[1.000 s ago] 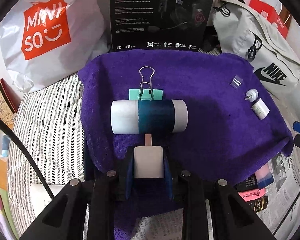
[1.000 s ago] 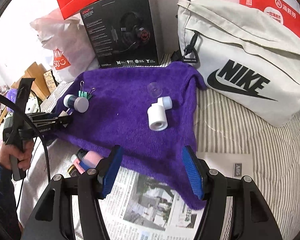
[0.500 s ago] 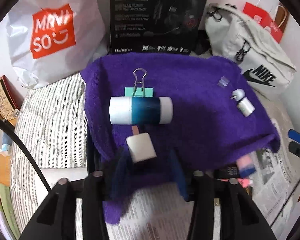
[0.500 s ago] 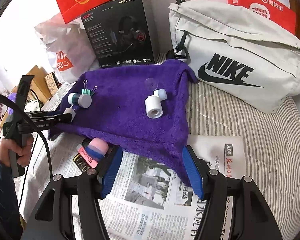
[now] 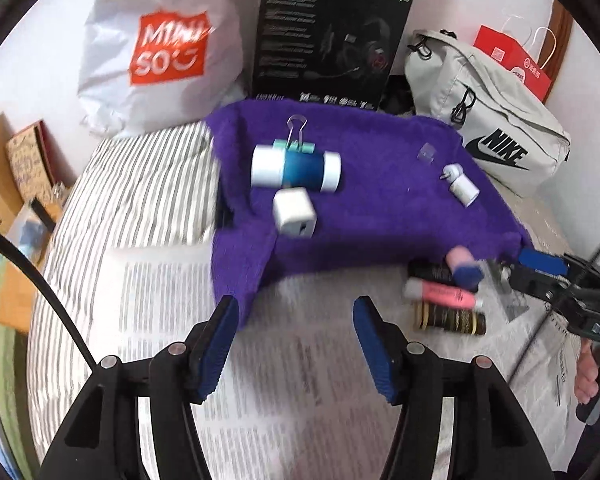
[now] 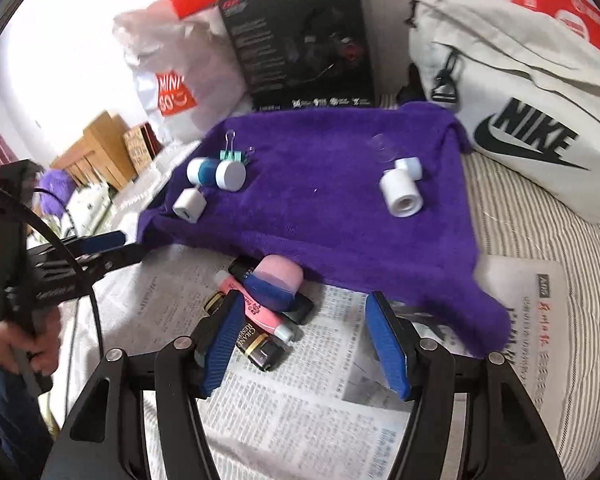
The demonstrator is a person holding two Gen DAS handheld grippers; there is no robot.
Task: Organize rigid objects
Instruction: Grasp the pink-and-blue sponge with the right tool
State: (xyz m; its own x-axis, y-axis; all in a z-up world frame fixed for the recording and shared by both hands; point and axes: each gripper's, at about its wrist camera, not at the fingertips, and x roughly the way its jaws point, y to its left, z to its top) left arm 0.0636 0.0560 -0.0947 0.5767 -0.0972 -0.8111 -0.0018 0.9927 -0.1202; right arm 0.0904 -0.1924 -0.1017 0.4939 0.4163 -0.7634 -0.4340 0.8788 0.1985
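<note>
Sorted on the purple towel (image 6: 332, 184): white charger cube (image 5: 294, 212) lying just beside a blue-and-white cylinder (image 5: 296, 168), with a green binder clip (image 5: 296, 140) touching the cylinder's far side. Toward the towel's right end, a white cap-like tube (image 6: 400, 192) against a smaller white piece (image 6: 409, 166), plus what may be a clear plastic bit (image 6: 382, 148), blurred.

Left to sort, by the look of it: a pile on the newspaper (image 6: 308, 412) at the towel's near edge, namely a pink-and-blue case (image 6: 274, 280), pink tube (image 6: 256, 312) and dark gold-lettered tube (image 6: 256, 344).

Left gripper (image 5: 292, 340) over the newspaper, fingers wide apart, holding nothing. Right gripper (image 6: 300, 344) likewise spread and unladen, its left finger beside the pile.
</note>
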